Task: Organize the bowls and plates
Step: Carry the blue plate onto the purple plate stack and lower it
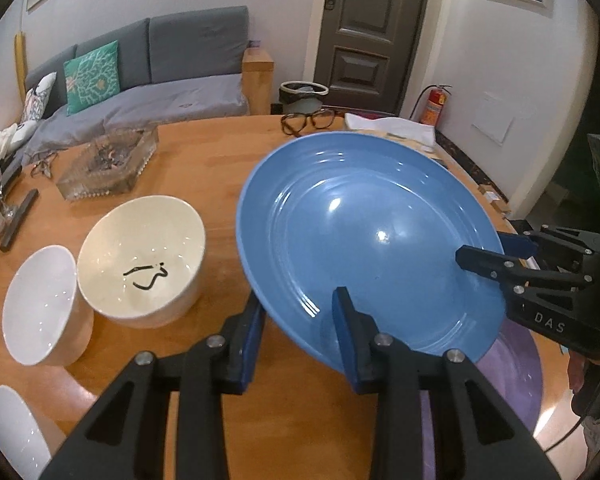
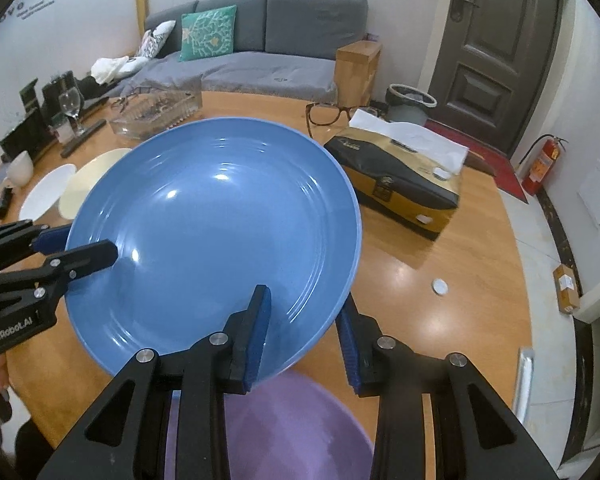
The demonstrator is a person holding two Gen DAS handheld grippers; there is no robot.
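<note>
Past the work I see spectacles [image 2: 332, 114] on the round wooden table [image 2: 440, 264] beside a tissue box [image 2: 400, 176]; a glass tray [image 1: 108, 166] and wine glass [image 2: 71, 106] farther left; a grey sofa [image 2: 260, 40] and fire extinguisher [image 2: 542, 164] beyond.

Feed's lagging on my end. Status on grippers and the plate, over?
Left gripper and right gripper both clamped on blue plate rim, opposite sides. Plate tilted, off the table, above purple plate. Cream bowl to the left, apart.
</note>
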